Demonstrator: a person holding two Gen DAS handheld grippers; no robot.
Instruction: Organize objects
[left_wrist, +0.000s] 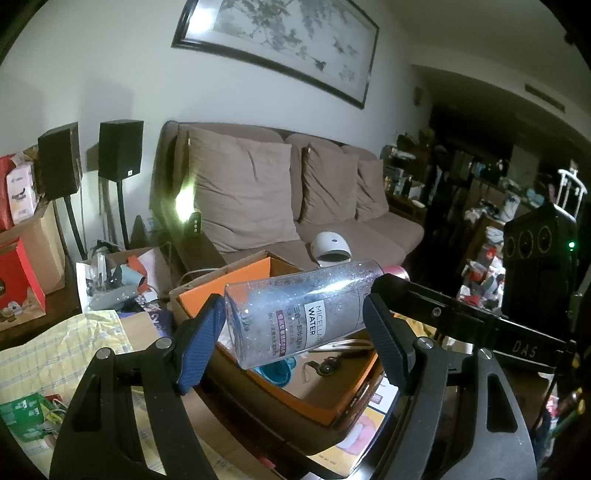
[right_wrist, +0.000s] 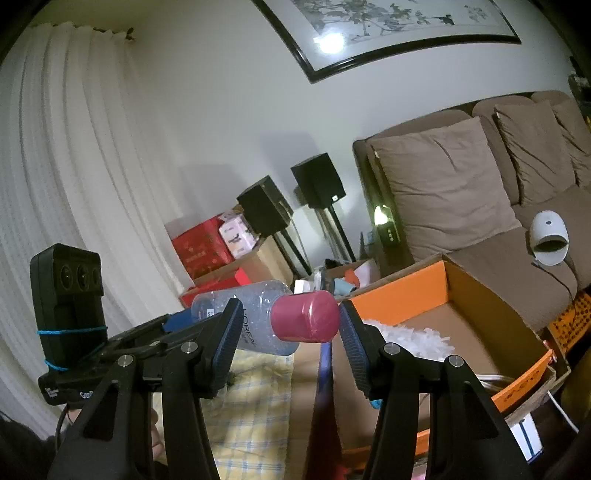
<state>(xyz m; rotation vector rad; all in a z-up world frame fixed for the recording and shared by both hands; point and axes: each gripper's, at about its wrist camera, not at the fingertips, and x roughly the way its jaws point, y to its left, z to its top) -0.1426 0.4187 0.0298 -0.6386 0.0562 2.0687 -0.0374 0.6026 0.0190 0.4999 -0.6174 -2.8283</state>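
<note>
Sofa (left_wrist: 332, 229) behind; bottle (left_wrist: 299, 310) (held) above box (left_wrist: 317, 402).

Clear pink-capped bottle (left_wrist: 303, 310), tilted, above orange box (left_wrist: 332, 402)

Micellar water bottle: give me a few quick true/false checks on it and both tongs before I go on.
1. The micellar water bottle lies sideways between the left tongs. True.
2. Its cap is blue. False: pink.
3. The right tongs sit around the cap end. True.
4. The bottle rests inside the orange box. False: it is held above it.
5. The sofa is bare. False: a white device lies there.
</note>
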